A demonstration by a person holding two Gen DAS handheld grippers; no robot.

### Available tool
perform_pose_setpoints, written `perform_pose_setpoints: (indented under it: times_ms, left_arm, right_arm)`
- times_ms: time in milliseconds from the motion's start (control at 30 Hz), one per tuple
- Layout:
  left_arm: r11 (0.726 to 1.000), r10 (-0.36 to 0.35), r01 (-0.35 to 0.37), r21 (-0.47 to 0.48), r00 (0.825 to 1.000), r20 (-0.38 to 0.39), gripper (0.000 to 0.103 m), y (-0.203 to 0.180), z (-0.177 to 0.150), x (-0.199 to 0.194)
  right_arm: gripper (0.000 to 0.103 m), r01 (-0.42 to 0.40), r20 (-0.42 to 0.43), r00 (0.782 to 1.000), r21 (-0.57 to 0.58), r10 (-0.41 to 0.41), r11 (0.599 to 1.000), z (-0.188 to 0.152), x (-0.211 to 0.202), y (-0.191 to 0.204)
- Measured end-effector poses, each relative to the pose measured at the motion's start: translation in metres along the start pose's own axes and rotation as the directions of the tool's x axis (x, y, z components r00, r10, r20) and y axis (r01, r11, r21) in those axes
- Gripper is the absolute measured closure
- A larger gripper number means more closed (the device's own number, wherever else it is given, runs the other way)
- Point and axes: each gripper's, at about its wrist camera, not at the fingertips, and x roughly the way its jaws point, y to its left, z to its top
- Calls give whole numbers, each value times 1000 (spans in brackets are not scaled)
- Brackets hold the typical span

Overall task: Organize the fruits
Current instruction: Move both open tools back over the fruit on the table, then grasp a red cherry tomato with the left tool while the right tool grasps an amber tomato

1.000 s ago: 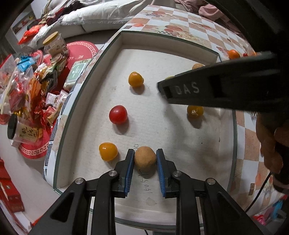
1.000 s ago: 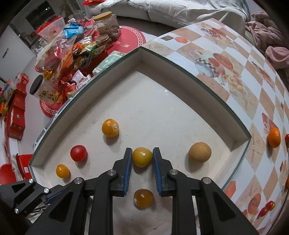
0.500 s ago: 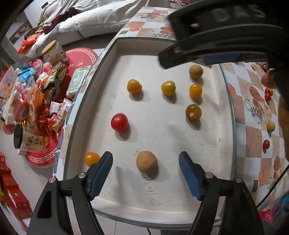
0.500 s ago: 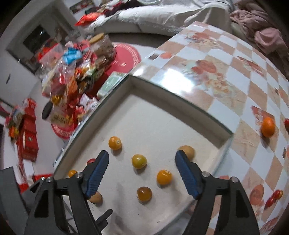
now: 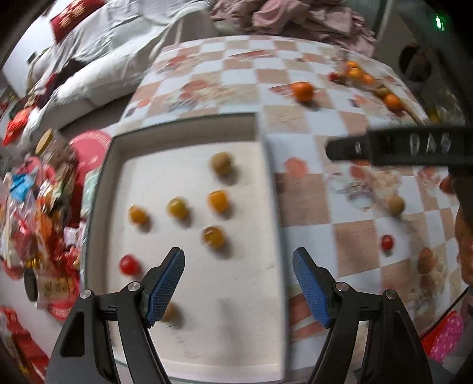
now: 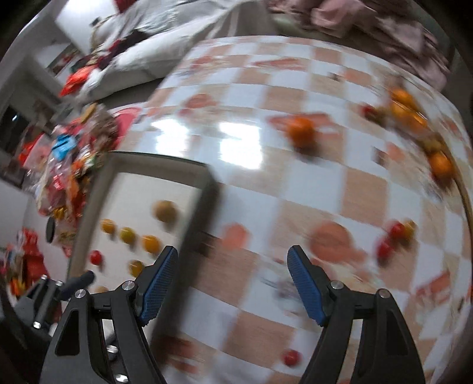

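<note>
A white tray (image 5: pixel 254 295) holds several small fruits: yellow and orange ones (image 5: pixel 218 201), a red tomato (image 5: pixel 129 265), a brown fruit at the back (image 5: pixel 221 162) and one (image 5: pixel 171 312) by my left fingers. My left gripper (image 5: pixel 238 288) is open and empty above the tray's right part. My right gripper (image 6: pixel 232 283) is open and empty above the checkered table, right of the tray (image 6: pixel 204 212). Loose fruits lie on the table: an orange (image 6: pixel 301 131), red tomatoes (image 6: pixel 396 232), a brown fruit (image 5: pixel 395 204). Both views are blurred.
Snack packets and jars (image 5: pixel 35 206) crowd the floor left of the table. White bedding (image 5: pixel 103 68) and pink clothes (image 5: pixel 295 14) lie beyond it. More oranges (image 6: pixel 408 112) sit at the table's far right edge. The right gripper's body (image 5: pixel 399 146) crosses the left wrist view.
Both grippers opened, releasing the brown fruit and the yellow fruit onto the tray, then rose and swung right toward the checkered table.
</note>
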Motion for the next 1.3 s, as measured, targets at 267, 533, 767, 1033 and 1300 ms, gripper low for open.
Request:
perform_pose_setpoints:
  times_ms: [267,533,767,1033,1300]
  left_arm:
    - [994,-82,85,69,996,-36,26,-54,14,8]
    - [981,-131,140,131,988,-81,26,-100,10,20]
    - [975,-139,153,164,986,-97,26,-119,6,27]
    - [977,-148,161,140,984,-100,26,-133,11,39]
    - [985,-102,115,126,989,-103,26,-148,10,53]
  right_arm:
    - [23,106,-51,994,155,-99,982,-44,-12,-84]
    - [24,120,-80,991,214,-105,969,-68,-18,-121]
    - [24,60,-78,996,181,-46,982,-66,-14,-115]
    - [37,127,-33,992,198,-123,972,-44,-7,-140]
    - [52,187,5,982,124,-189,974,-20,6,-160]
